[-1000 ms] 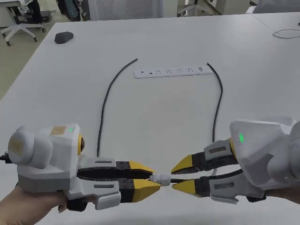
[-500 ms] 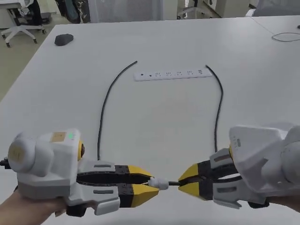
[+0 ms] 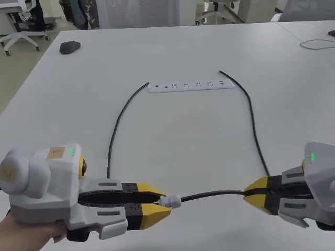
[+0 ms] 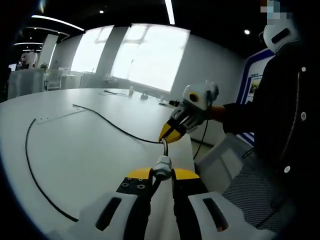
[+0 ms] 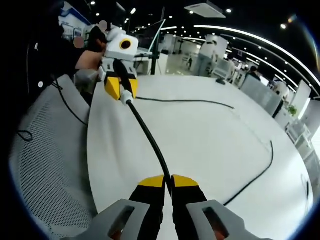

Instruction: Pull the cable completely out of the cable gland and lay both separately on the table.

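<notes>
Both tools (image 3: 167, 203) (image 3: 246, 194) tight on gland (image 3: 172, 200), cable (image 3: 209, 196).

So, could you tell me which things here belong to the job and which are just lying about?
Job: cable gland in the left gripper; black cable in the right gripper.
Lying about: power strip; computer mouse.

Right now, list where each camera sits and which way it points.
Head view: on the headset, looking down at the table, left gripper, right gripper and a hand.
Left gripper view: rides the left gripper, faces the right gripper and the person's torso.
Right gripper view: rides the right gripper, faces the left gripper and hand.
All share the cable.
</notes>
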Demonstrator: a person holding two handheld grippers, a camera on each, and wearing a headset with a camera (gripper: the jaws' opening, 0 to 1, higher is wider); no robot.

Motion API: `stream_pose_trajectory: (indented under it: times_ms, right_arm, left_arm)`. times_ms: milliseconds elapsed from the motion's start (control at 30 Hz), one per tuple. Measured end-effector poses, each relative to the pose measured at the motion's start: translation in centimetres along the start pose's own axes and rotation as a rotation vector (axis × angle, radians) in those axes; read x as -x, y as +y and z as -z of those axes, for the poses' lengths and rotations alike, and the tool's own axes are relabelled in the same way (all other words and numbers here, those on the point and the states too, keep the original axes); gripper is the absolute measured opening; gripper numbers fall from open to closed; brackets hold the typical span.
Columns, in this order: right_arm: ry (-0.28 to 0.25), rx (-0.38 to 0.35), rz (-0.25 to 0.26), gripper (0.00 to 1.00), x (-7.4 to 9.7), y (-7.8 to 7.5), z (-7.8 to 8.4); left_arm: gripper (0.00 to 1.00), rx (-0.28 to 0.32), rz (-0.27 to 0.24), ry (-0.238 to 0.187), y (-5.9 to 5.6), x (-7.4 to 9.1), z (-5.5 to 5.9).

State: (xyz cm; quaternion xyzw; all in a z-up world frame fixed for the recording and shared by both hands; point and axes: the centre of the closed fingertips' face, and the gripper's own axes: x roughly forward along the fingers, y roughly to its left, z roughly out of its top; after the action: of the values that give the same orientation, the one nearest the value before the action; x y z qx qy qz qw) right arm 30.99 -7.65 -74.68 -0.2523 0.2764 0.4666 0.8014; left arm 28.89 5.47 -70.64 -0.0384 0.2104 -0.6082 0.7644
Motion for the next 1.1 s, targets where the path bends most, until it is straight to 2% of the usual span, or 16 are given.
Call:
stream_pose_trajectory:
  times_ms: [167,300,333,367,433,467,533,633,667,800,867,900,933,1000,1067,1100]
  right_arm:
    - [0.048,-0.053,0.071,0.0,0.7,-2.0,2.7]
    - [0.1,-0.091,0.108,0.0,0.9,-2.8,4.7]
    - [0.115,-0.092,0.12,0.0,0.9,-3.1,5.4]
    - [0.138,-0.112,0.116,0.0,0.8,-3.0,6.1]
    - [0.145,-0.115,0.126,0.0,0.7,-3.4,6.9]
    - [0.182,-0.141,0.133,0.0,0.7,-3.6,8.0]
    - [0.189,-0.126,0.141,0.0,0.5,-3.9,8.6]
    - [0.207,-0.141,0.102,0.01,0.4,-3.2,8.8]
    - [0.225,-0.129,0.103,0.01,0.4,-3.1,9.0]
    - [0.241,-0.115,0.117,0.06,0.6,-3.3,9.0]
    - [0.2,-0.158,0.105,0.22,0.6,-3.1,8.1]
    - [0.178,-0.199,0.062,0.29,0.5,-2.2,7.3]
    - [0.168,-0.212,0.044,0.3,0.5,-1.9,6.8]
    - [0.125,-0.171,0.043,0.29,0.5,-1.7,5.3]
    - [0.078,-0.168,0.002,0.29,0.3,-0.9,3.4]
    - [0.021,-0.166,-0.025,0.29,0.2,-0.3,1.4]
  left_arm:
    - [0.15,-0.009,-0.008,-0.002,0.1,-0.1,-0.3]
    - [0.15,-0.021,-0.009,0.021,0.1,-0.3,0.2]
    - [0.15,-0.043,-0.02,0.027,0.2,-0.3,0.2]
    - [0.15,-0.052,-0.029,0.03,0.2,-0.4,0.2]
    - [0.15,-0.047,-0.021,0.033,0.0,-0.5,0.2]
    - [0.15,-0.054,-0.025,0.035,0.1,-0.4,0.2]
    - [0.15,-0.054,-0.028,0.047,0.2,-0.4,0.4]
    - [0.15,-0.057,-0.037,0.055,0.4,-0.4,0.6]
    - [0.15,-0.057,-0.041,0.054,0.5,-0.4,0.6]
    - [0.15,-0.06,-0.055,0.059,0.9,-0.5,0.7]
    - [0.15,-0.065,-0.059,0.062,1.0,-0.6,0.8]
    - [0.15,-0.065,-0.059,0.061,1.0,-0.6,0.7]
    - [0.15,-0.066,-0.062,0.058,1.1,-0.6,0.7]
    - [0.15,-0.077,-0.068,0.056,1.2,-0.7,0.6]
    - [0.15,-0.08,-0.067,0.056,1.2,-0.9,0.6]
    - [0.15,-0.085,-0.066,0.058,1.2,-0.9,0.6]
